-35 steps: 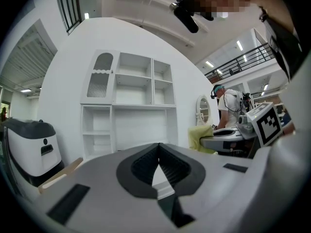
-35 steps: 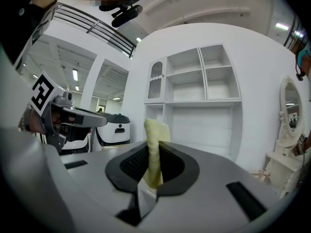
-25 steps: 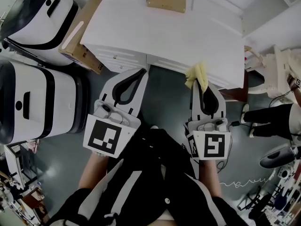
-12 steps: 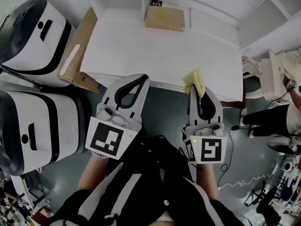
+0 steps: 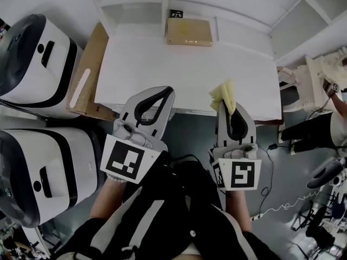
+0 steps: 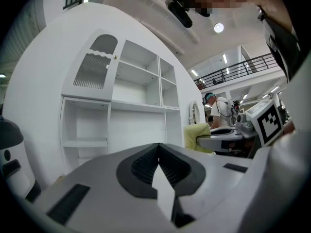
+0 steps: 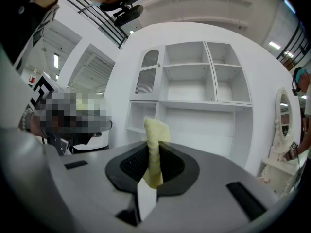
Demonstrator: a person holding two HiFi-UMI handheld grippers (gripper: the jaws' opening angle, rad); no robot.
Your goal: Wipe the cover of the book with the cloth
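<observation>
A tan book [image 5: 188, 32] lies flat at the far edge of the white desk [image 5: 179, 69], near the back wall. My right gripper [image 5: 227, 103] is shut on a yellow cloth [image 5: 225, 95], whose folds stick up past the jaw tips [image 7: 154, 144] over the desk's near edge. My left gripper [image 5: 169, 92] is shut with nothing in it; its jaws meet at the tips [image 6: 158, 148]. Both grippers hover at the desk's front edge, well short of the book.
Two large white and black machines [image 5: 32, 64] [image 5: 40, 172] stand left of the desk, with a cardboard box [image 5: 87, 77] leaning between them and the desk. White shelving [image 7: 194, 81] rises behind the desk. A person [image 5: 320, 129] and cables are at the right.
The view has shifted forward, so the desk and book sit lower and fuller in the frame. Both grippers keep their places at the desk's front edge, the cloth still held.
</observation>
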